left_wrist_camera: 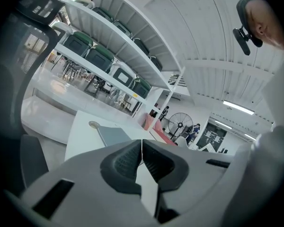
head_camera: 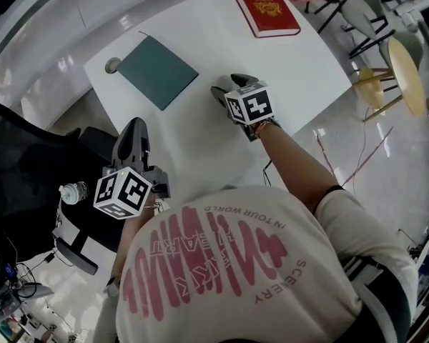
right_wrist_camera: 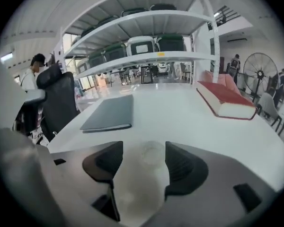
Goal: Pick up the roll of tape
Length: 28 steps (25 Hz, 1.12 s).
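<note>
The small roll of clear, almost colourless tape (right_wrist_camera: 152, 152) lies on the white table (right_wrist_camera: 180, 112), between the two jaws of my right gripper (right_wrist_camera: 143, 150). These jaws stand wide apart, and the dark ribbed pads (right_wrist_camera: 182, 162) do not press on the roll. In the head view my right gripper (head_camera: 227, 86) covers the roll. Further on the table lie a flat grey-green notebook (right_wrist_camera: 111, 113) to the left and a thick red hardcover book (right_wrist_camera: 225, 100) to the right, both well apart from the roll. My left gripper (left_wrist_camera: 142, 148) is beside the table edge, near a black office chair (head_camera: 21, 156), and its jaws are closed together with nothing in them. The white shelves (right_wrist_camera: 146, 56) behind the table carry dark green things that I cannot make out
</note>
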Motion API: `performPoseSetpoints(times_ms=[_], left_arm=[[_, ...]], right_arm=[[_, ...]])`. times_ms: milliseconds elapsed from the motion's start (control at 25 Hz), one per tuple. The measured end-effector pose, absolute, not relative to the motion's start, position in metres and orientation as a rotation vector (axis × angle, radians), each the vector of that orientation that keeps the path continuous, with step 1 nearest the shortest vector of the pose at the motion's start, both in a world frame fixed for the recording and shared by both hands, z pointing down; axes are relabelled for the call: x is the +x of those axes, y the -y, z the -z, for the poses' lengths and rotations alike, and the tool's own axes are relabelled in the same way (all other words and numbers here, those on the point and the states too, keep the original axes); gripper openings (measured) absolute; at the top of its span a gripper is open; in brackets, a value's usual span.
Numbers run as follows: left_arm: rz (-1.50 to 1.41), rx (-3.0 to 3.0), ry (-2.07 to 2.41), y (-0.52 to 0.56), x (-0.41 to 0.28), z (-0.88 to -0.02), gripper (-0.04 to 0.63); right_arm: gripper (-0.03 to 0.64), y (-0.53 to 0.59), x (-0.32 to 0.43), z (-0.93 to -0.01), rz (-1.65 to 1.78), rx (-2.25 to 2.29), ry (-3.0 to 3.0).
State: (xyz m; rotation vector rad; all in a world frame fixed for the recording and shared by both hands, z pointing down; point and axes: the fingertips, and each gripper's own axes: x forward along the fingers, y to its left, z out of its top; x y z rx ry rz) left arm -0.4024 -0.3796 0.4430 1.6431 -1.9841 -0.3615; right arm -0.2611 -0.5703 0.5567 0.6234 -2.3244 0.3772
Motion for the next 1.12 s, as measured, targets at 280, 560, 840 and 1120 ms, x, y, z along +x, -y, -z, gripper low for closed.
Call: performPoseSetpoints(times_ms=[280,560,840,1120], left_arm=[[0.355,1.616,1.961,0.380,-0.418,-0.463,0.025],[0.407,1.588,1.951,0.374,-0.426,-0.471,0.025],[0.424,1.572,1.966,0.368,-0.427,-0.473,0.025],[0.427,1.580,1.981,0.368,-0.426,-0.467,0.025]], right_arm=[[0.298,0.584,-0.268,-0.564,-0.288,0.678,2.255],[0.298,0.586,-0.271,-0.567,-0.199,0.671,2.205],[0.299,0.587,-0.271,-0.569,-0.171,0.656,2.194],[0.301,0.586,-0.269,-0.568,-0.164,0.664,2.199]])
